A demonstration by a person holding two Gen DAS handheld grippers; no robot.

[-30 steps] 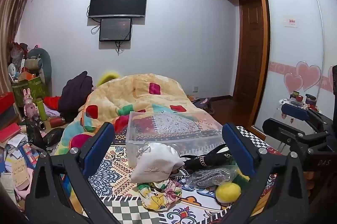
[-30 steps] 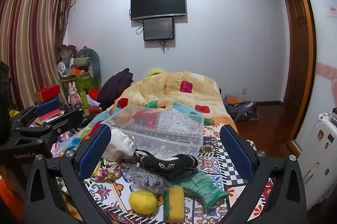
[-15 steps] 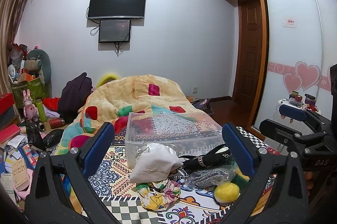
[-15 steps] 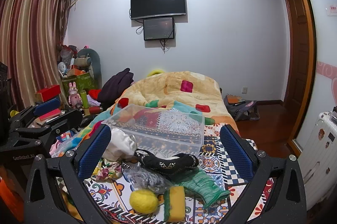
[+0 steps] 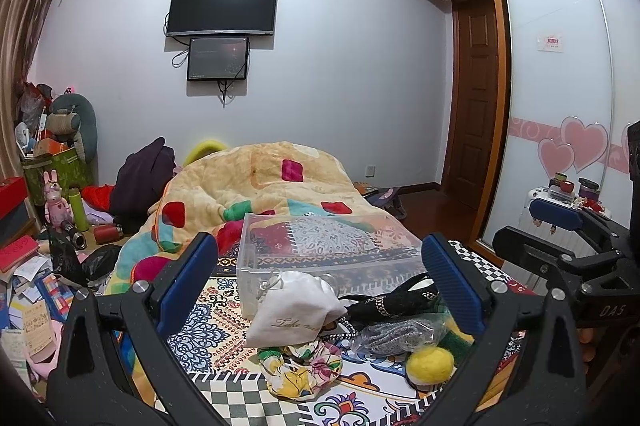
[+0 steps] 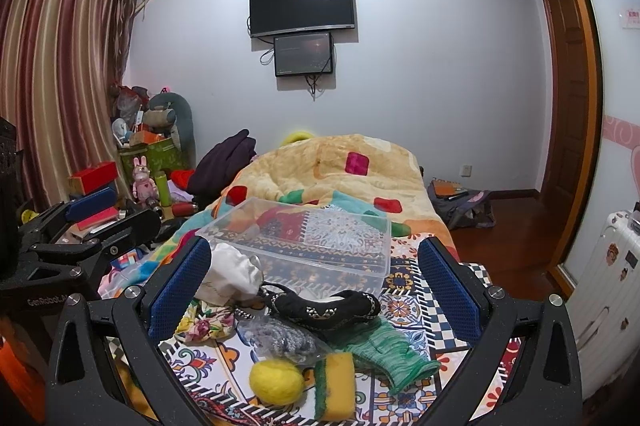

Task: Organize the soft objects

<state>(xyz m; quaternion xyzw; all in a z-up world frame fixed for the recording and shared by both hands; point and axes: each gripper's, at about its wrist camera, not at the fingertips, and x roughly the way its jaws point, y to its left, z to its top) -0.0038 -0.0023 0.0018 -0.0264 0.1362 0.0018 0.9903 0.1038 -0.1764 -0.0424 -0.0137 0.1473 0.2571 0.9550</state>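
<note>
Soft things lie in a pile on the patterned bedcover before an empty clear plastic bin (image 5: 320,246) (image 6: 308,246): a white drawstring pouch (image 5: 294,310) (image 6: 230,276), a floral scrunchie (image 5: 300,370) (image 6: 206,324), a black slipper (image 5: 392,302) (image 6: 320,306), a bagged grey knit (image 5: 394,332) (image 6: 280,340), a yellow ball (image 5: 430,366) (image 6: 276,382), a yellow-green sponge (image 6: 336,384) and a green glove (image 6: 384,348). My left gripper (image 5: 320,286) is open above the pouch. My right gripper (image 6: 314,290) is open above the slipper. Both are empty.
A crumpled yellow quilt (image 5: 260,194) lies behind the bin. Cluttered boxes, toys and bottles (image 5: 60,202) fill the floor at the left. A white suitcase (image 6: 608,286) stands at the right by the wardrobe. A bag (image 6: 460,202) lies on the floor near the door.
Both views have shifted only slightly; the pile and the bin lie as before. Both grippers stay open.
</note>
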